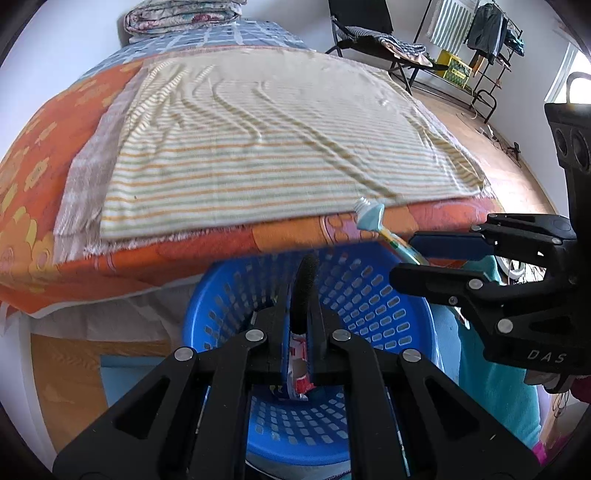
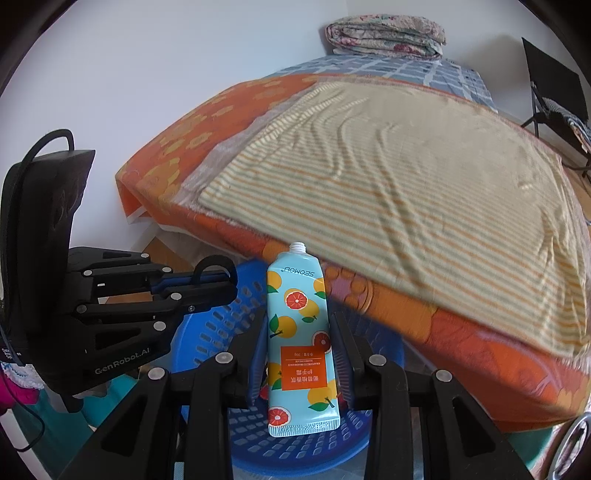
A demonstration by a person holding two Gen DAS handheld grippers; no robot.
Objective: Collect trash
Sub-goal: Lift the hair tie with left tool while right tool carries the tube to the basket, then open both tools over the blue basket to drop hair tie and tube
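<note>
My right gripper (image 2: 299, 315) is shut on a light-blue hand-cream tube (image 2: 299, 332) printed with citrus fruit, its open neck pointing away from me. The tube hangs over a blue perforated basket (image 2: 207, 332) that stands on the floor against the bed's edge. From the left wrist, the tube (image 1: 371, 218) and right gripper (image 1: 402, 256) sit above the basket's (image 1: 369, 288) far right rim. My left gripper (image 1: 301, 291) is shut on a thin black curved strip (image 1: 307, 269) above the basket's middle. A red-and-white wrapper (image 1: 299, 373) lies inside the basket.
The bed carries a striped yellow towel (image 1: 258, 147) on an orange flowered sheet (image 1: 44, 177), with a folded quilt (image 2: 384, 35) at its far end. A black folding chair (image 1: 362, 33) and a clothes rack (image 1: 487, 33) stand beyond. Teal cloth (image 1: 491, 387) hangs right of the basket.
</note>
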